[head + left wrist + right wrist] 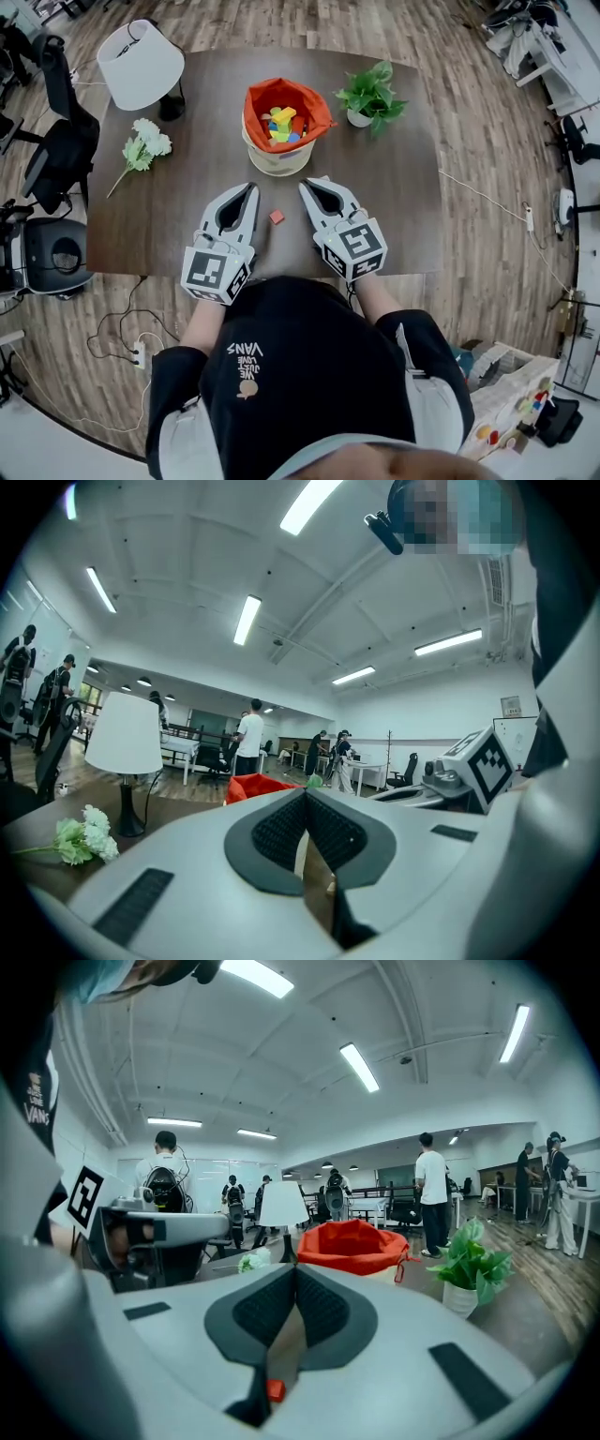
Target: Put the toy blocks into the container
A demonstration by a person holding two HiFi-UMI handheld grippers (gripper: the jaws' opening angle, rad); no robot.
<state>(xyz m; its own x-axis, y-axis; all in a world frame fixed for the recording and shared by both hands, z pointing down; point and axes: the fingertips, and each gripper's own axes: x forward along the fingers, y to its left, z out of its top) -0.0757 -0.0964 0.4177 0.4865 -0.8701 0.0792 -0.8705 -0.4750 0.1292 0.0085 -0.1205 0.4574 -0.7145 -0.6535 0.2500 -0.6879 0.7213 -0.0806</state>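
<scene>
A cream container (277, 161) with an orange liner stands at the table's far middle, with several coloured blocks (281, 125) inside. One small red block (277, 217) lies on the table between my two grippers. The left gripper (251, 188) is just left of it, tips together and empty. Shut and empty too, the right gripper (305, 187) sits just right of the block. In the right gripper view the jaws (295, 1269) meet, the red block (275, 1390) shows low beneath them, and the container (354, 1246) stands ahead. The left gripper (305, 794) view shows the liner (251, 786) beyond its tips.
A white lamp (141, 64) and a white flower bunch (145, 142) occupy the table's far left. A potted plant (372, 97) stands right of the container. The table's near edge (281, 273) runs under my grippers. Chairs (56, 159) stand at the left, and people are far behind.
</scene>
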